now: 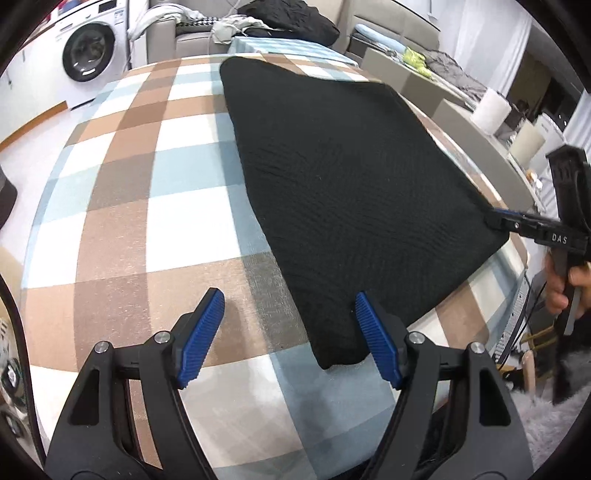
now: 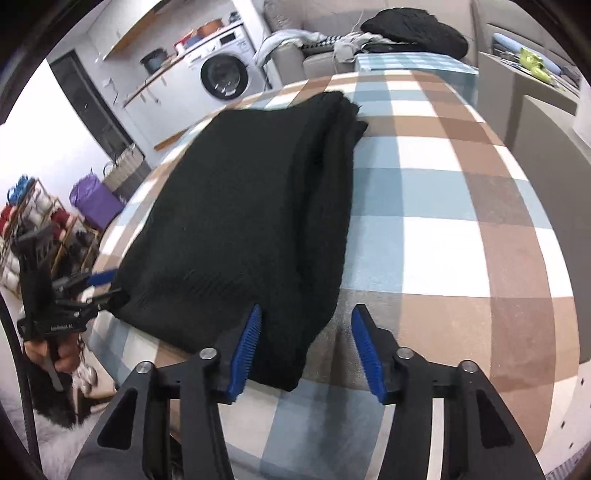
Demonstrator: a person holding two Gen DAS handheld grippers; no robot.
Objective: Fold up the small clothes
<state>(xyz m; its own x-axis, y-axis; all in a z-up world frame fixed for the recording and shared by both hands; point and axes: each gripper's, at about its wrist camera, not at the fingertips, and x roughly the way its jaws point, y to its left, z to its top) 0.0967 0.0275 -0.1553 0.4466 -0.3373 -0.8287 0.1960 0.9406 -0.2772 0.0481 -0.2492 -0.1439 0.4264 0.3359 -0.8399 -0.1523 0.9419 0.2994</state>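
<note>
A black knit garment (image 1: 340,177) lies folded flat on the checked tablecloth (image 1: 147,192). In the left wrist view my left gripper (image 1: 288,314) stands open at the garment's near corner. Its right pad (image 1: 376,343) rests over the cloth edge and its left pad hangs over bare tablecloth. In the right wrist view my right gripper (image 2: 306,321) is open at the other near corner of the garment (image 2: 251,206), with the corner lying between the jaws and not pinched. Each view shows the other gripper at the garment's far side: right gripper (image 1: 493,218), left gripper (image 2: 114,286).
The table edge (image 1: 517,273) drops off close on the right, where a hand (image 1: 561,284) holds the handle. Behind the table stand a sofa with heaped clothes (image 1: 288,18) and a washing machine (image 1: 88,51). A white paper roll (image 1: 491,110) sits on a side counter.
</note>
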